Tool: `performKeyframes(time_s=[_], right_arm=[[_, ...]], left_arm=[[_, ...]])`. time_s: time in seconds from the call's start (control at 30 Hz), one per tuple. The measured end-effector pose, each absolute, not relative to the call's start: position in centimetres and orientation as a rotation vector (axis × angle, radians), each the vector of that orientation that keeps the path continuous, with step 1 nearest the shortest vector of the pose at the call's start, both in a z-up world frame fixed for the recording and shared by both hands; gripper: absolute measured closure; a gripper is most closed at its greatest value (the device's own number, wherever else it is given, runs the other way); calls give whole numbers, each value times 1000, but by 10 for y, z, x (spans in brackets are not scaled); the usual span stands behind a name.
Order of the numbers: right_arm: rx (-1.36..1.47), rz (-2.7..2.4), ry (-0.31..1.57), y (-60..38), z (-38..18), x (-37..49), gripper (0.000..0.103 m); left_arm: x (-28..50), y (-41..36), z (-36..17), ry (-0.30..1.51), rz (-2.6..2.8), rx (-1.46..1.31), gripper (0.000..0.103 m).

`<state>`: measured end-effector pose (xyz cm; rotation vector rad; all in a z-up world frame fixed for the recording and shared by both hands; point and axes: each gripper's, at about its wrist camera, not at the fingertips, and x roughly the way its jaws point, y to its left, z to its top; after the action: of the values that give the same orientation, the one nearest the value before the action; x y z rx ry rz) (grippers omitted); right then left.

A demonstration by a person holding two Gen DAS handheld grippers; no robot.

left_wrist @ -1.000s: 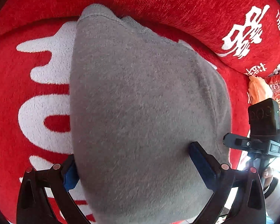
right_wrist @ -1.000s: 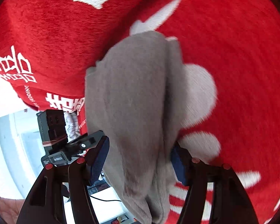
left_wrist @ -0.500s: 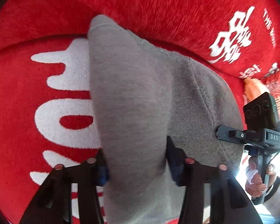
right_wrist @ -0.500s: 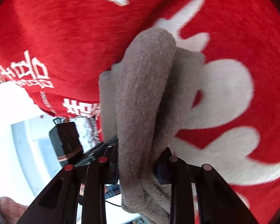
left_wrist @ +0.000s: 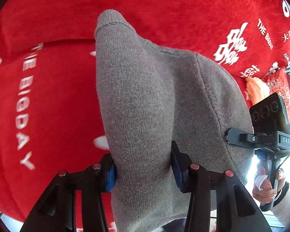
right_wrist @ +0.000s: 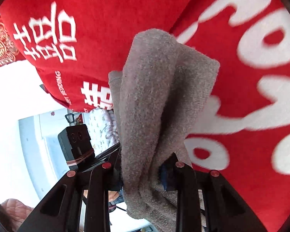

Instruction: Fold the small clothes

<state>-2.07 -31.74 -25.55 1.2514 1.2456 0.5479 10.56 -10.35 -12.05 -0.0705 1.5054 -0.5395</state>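
Observation:
A small grey knit garment point(left_wrist: 150, 104) hangs bunched over a red blanket point(left_wrist: 48, 100) with white lettering. My left gripper point(left_wrist: 143, 170) is shut on a thick fold of it, blue pads pressing both sides. In the right wrist view the same grey garment point(right_wrist: 154, 100) is gathered into a roll, and my right gripper point(right_wrist: 141, 176) is shut on that roll. The other gripper's black body point(left_wrist: 268, 127) shows at the right of the left wrist view, held by a hand point(left_wrist: 264, 185). The garment's lower edge is hidden behind the fingers.
A red cushion or fold point(left_wrist: 203, 19) with white characters rises behind the garment. An orange item point(left_wrist: 257, 90) and a red patterned packet point(left_wrist: 280, 89) lie at the far right. A white room with floral bedding point(right_wrist: 100, 123) shows beyond the blanket's edge.
Both grippers went from wide open around the flat grey garment to shut on it. The garment has bunched up and lifted off the blanket as both hands rose and moved across.

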Motion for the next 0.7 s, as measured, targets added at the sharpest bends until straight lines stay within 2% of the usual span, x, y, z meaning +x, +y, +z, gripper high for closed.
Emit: performKeyframes(time_s=[0.13,0.2,0.3,0.33,0.4,0.43,0.47,0.53,0.57,0.7], right_arm=[[1213,536,1313,-277,-276,-16,71],[1142,479,1374,-265,-283,-11,67],[934,339,1464,-265,-277,-7,48],[907,309,1466,-268,-272,-7,44],[876,273,1463,-276,-264,-10,44],[852,234,1451,-282,-258,-13,47],[835,215,1435,-285,-253,-14,73],[757,171,1421,-289,-242,-16,91],[722,158,1415,-289,-238,-16,96],[564,110,1472,-286,-259,-17,96]], left_arm=[[98,-65,-139,1529,-467,-58,54],[95,-50,-153,1551,-419,-44,54],[92,-27,-153,1530,-381,-63,54],[92,-20,-147,1499,-365,-84,54],[94,-6,-137,1456,-331,-88,54],[96,2,-135,1444,-310,-88,54],[99,7,-134,1433,-284,-91,54],[102,4,-138,1438,-258,-86,54],[106,-8,-143,1444,-251,-81,54],[102,-26,-170,1468,-230,14,54]])
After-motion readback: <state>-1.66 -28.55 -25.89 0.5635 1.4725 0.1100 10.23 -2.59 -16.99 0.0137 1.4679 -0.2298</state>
